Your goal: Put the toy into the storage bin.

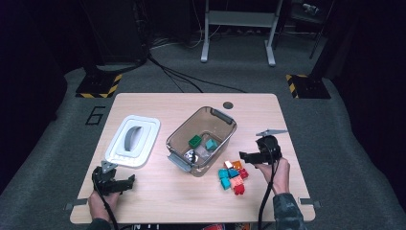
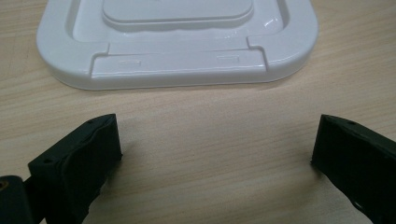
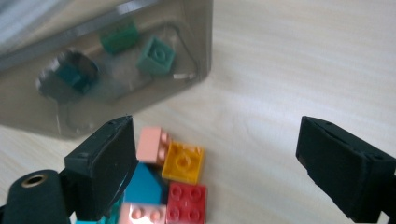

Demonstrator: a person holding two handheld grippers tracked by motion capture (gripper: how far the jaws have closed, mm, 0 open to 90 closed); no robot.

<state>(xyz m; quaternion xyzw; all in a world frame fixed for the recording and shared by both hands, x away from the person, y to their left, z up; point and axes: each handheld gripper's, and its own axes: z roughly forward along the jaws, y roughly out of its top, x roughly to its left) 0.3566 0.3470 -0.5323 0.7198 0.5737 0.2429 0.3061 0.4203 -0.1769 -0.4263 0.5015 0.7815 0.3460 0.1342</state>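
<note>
The pile of toy bricks (image 1: pixel 233 175) lay on the table (image 1: pixel 158 201) at about four o'clock from the clear bin (image 1: pixel 201 140), just beside its corner. The right gripper (image 1: pixel 243 156) hung over the pile, jaws wide apart, gripping nothing. The left gripper (image 1: pixel 130 179) stood open too, near the white lid (image 1: pixel 132 141). A "6" (image 1: pixel 96 115) marked the floor at ten o'clock.

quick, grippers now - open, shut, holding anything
left gripper: open, holds nothing, bare table between the jaws.
right gripper: open, holds nothing, over the brick pile.
</note>
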